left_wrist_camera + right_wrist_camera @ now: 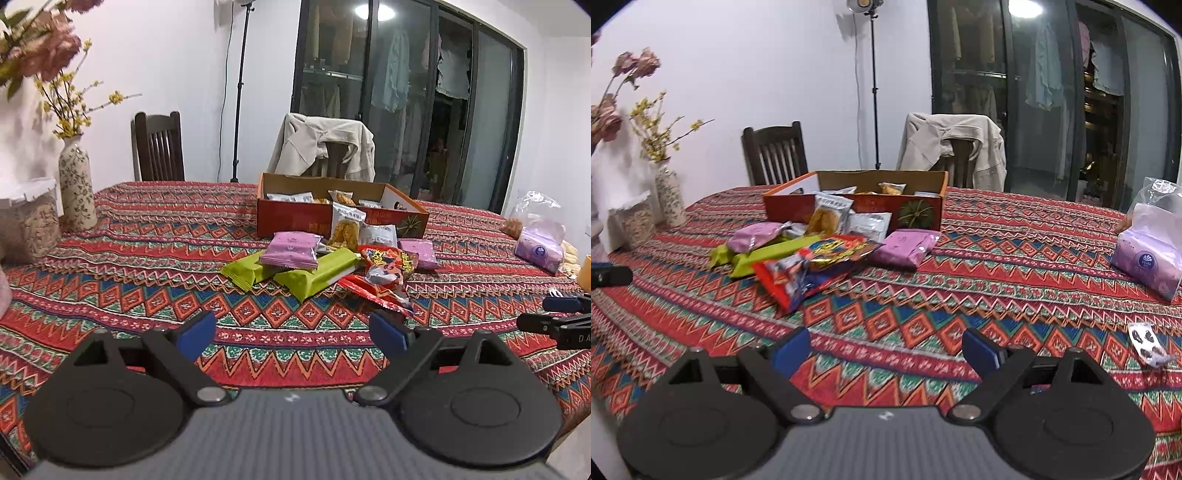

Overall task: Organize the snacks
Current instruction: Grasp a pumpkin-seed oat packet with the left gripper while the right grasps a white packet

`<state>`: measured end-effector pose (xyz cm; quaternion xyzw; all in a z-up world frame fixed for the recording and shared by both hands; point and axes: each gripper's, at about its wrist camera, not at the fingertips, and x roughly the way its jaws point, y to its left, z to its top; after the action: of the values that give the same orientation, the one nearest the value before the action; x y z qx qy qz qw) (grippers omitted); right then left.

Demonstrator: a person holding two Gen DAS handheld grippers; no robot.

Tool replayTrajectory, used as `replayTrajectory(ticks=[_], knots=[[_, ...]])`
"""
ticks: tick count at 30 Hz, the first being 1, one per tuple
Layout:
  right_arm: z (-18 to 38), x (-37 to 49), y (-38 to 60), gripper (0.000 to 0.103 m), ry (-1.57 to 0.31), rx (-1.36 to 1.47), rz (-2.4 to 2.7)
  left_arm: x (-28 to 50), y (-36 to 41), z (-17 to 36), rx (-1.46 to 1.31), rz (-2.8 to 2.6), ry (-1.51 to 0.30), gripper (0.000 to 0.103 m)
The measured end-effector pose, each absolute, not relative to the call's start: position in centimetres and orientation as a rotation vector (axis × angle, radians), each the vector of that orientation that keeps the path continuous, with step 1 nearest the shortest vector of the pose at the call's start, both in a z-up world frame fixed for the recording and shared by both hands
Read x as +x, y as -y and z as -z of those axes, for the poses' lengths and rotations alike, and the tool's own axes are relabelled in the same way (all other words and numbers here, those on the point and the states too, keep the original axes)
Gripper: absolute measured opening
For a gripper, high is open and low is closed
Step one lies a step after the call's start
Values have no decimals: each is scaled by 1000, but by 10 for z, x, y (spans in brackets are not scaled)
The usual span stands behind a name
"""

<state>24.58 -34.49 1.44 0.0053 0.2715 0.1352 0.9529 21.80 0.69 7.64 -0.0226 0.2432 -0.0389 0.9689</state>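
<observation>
While several packets already lie inside the red cardboard box (295,218), we judge the task barely under way, since a loose heap of snacks still rests on the patterned tablecloth (147,266) just in front of that box. From the left wrist view the heap sits at about twelve o'clock: two green bars (314,277), a purple packet (291,251) lying across them, and a red printed bag (388,273) at one o'clock. We read the long axes of the green bars as roughly parallel, running from seven toward one o'clock. Our left gripper (291,334) and right gripper (886,349) both hover over bare cloth, jaws wide and empty, well short of the heap. A second purple packet (905,245) lies just beside the box.
</observation>
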Motion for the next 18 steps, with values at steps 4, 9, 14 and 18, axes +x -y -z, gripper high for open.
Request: replayTrajectory(ticks=[4,9,14,18], knots=[[-17,233,346,89,-532,25,-296,208,-3,-80,-37,70,-480,92],[-21,227,348,89,-516,31,-302,206,0,-80,-27,67,-484,92],[-20,227,349,89,-517,37,-305,213,1,-77,-31,72,-491,92],[-17,236,347,89,-531,43,-308,228,1,-68,-42,77,-517,92]])
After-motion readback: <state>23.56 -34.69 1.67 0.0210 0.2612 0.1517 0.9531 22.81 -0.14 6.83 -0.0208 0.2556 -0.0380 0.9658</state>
